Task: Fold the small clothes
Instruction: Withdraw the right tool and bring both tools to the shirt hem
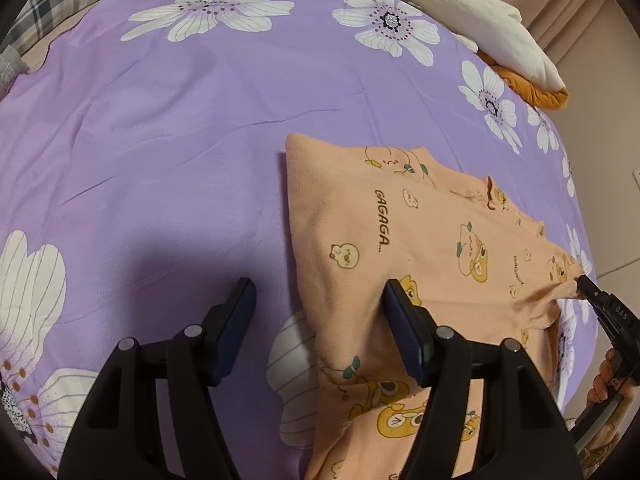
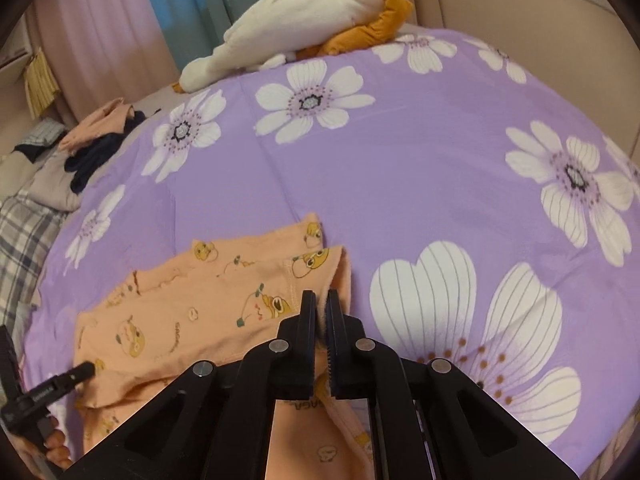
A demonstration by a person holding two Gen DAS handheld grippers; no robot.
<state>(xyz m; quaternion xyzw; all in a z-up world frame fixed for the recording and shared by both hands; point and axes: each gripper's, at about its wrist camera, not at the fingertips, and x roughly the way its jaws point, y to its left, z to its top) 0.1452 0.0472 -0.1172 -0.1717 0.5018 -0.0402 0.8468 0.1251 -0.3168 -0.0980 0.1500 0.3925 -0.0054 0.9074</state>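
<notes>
Grasp step: right gripper (image 2: pixel 320 300) clenched on shirt (image 2: pixel 208 308) edge, left gripper (image 1: pixel 316 300) released, straddling opposite edge; next, close left, then fold.

Both wrist cameras look steeply down, close over the bed (image 1: pixel 180 128), from opposite sides (both catch the garment (image 2: pixel 192 312)).

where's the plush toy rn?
The white-and-orange plush toy lies at the far edge of the purple flowered bedspread, top centre in the right wrist view, well beyond the peach garment.
</notes>
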